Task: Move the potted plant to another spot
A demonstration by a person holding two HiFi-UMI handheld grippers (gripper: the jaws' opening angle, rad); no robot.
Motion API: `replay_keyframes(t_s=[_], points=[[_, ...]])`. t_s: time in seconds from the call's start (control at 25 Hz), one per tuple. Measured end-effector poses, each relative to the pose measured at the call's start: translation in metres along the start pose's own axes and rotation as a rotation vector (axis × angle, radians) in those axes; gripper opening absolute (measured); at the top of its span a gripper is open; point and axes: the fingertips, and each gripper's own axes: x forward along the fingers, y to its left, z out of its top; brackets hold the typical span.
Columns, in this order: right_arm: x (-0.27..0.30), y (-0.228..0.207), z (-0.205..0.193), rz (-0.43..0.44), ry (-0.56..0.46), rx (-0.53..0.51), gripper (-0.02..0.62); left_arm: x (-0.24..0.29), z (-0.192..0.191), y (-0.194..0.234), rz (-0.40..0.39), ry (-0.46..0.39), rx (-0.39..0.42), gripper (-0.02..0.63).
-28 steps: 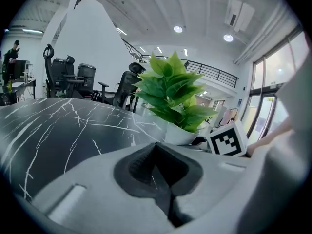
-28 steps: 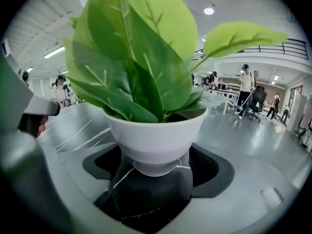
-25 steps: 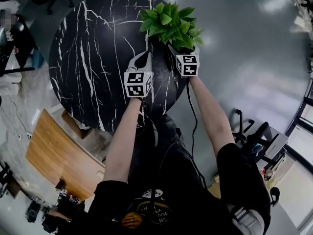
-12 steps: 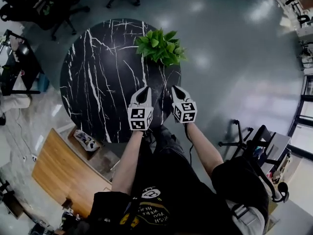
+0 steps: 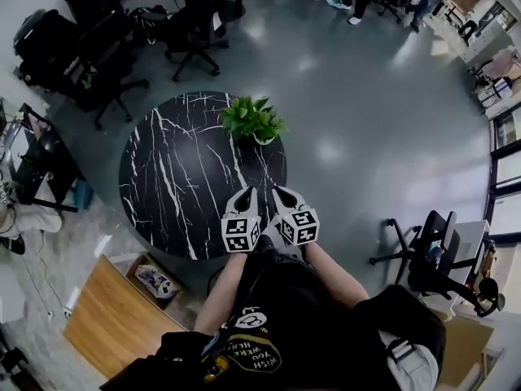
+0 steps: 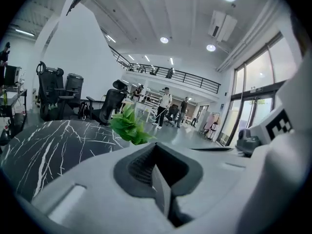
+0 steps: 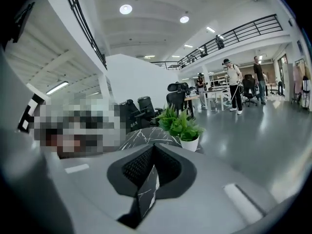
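Note:
The potted plant, green leaves in a white pot, stands upright at the far right rim of the round black marble table. Both grippers hang side by side over the table's near edge, close to my body and well short of the plant. My left gripper is shut with nothing in it; in its own view the leaves show beyond its closed jaws. My right gripper is shut and empty too, and points toward the plant.
Black office chairs and bins stand beyond the table. A wooden desk lies at lower left and a black chair at right. People walk far off across the grey floor.
Both grippers drew back from the pot toward my body and rose. The right jaws closed empty. The plant stayed on the table, and the whole table now looks smaller and farther below.

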Motion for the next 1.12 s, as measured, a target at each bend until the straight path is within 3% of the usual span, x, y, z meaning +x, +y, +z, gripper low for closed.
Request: replay_keyframes(t_s=[0.24,0.52,1.12], points=[[-0.004,0.002,0.034,0.013,-0.042,-0.027,0.002,0.000,0.036,-0.023,-0.037,-0.042,0.078,0.005],[-0.016,-0.001,0.038,0.027,-0.056,-0.020,0.002,0.003,0.036,-0.041,-0.061,-0.025,0.177,0.005],[-0.012,0.001,0.042,0.050,-0.051,-0.051,0.002,0.014,0.036,-0.032,-0.038,-0.016,0.155,0.005]])
